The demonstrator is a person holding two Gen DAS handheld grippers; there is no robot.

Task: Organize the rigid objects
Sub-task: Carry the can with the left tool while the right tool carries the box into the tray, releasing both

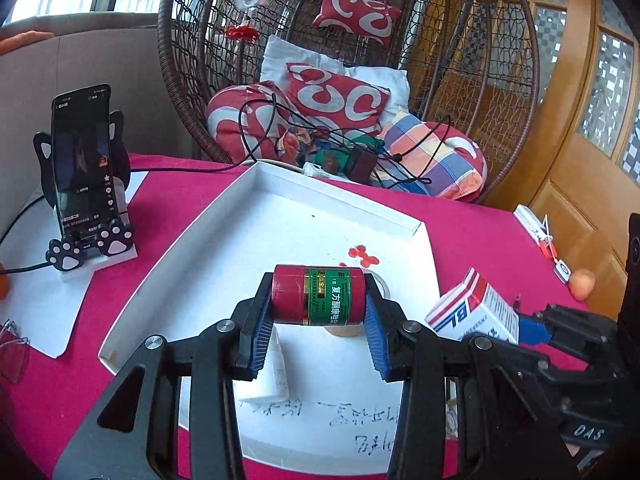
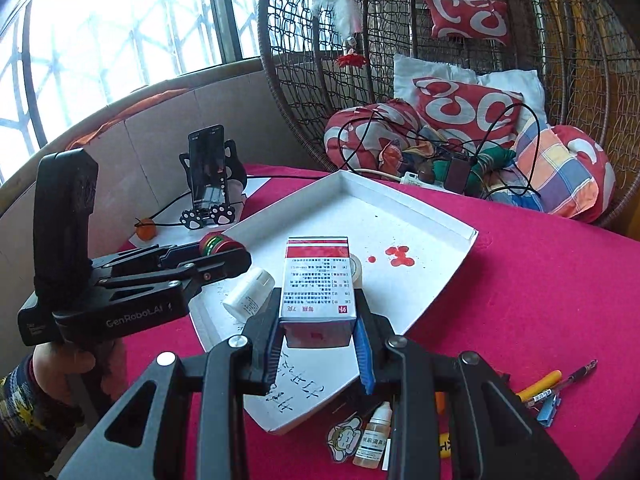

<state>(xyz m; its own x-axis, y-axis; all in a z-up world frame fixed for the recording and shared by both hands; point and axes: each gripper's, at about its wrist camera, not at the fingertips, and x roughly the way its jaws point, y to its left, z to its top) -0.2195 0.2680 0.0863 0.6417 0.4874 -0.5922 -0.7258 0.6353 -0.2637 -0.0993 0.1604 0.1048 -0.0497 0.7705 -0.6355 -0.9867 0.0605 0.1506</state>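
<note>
both grippers loaded over shallow white cardboard tray [image 1: 256, 184]: left gripper [image 1: 318, 320] clamps red cylindrical can with green label [image 1: 318, 298], right gripper [image 2: 318, 344] clamps red-and-white medicine box [image 2: 316, 280]; white plastic bottle [image 2: 248, 290] already in tray, small dropper bottle [image 2: 374, 442] and pens [image 2: 556, 386] left on table.

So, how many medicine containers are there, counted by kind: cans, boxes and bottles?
cans: 1, the red can
boxes: 1, the red-and-white box
bottles: 2, the white bottle and the dropper bottle
total: 4
</note>
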